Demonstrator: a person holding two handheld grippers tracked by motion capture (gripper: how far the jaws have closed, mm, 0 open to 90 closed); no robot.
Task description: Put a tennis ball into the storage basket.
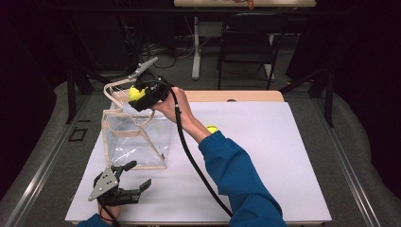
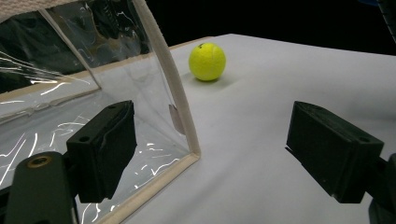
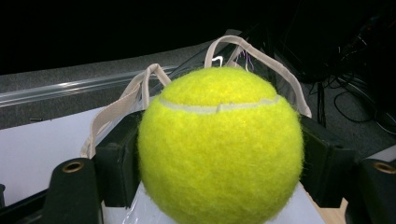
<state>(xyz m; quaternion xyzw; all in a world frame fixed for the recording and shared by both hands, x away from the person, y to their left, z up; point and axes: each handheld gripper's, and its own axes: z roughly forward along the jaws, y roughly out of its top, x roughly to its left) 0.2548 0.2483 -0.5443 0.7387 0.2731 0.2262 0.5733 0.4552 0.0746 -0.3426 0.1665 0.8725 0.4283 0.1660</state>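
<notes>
item: tennis ball [image 3: 219, 144], yellow felt, held. your right gripper [image 1: 142, 96] is clamped on it, one black pad on each side, and carries it above the open top of the clear bag [image 1: 135, 137] at the counter's [image 1: 265, 156] left rear.

handling, by judgement: light, springy, fuzzy cover that gives good friction; not fragile. it should tolerate a firm squeeze, though it may bounce and roll if released from height. best hold is across the widest part, as you have it now.

orientation: a sphere, so no long axis and no true heading. in the right gripper view the pale seam [image 3: 219, 106] runs roughly level across its upper face.

item: clear bag, soft transparent plastic with beige trim and two strap handles [image 3: 261, 60]. stands upright, mouth up, walls limp and likely to sag. long axis roughly vertical.

item: second tennis ball [image 2: 207, 61], resting on the counter beside the bag, apart from it.

your left gripper [image 1: 124, 185] hovers near the bag's front lower corner, pads spread wide, holding nothing.
</notes>
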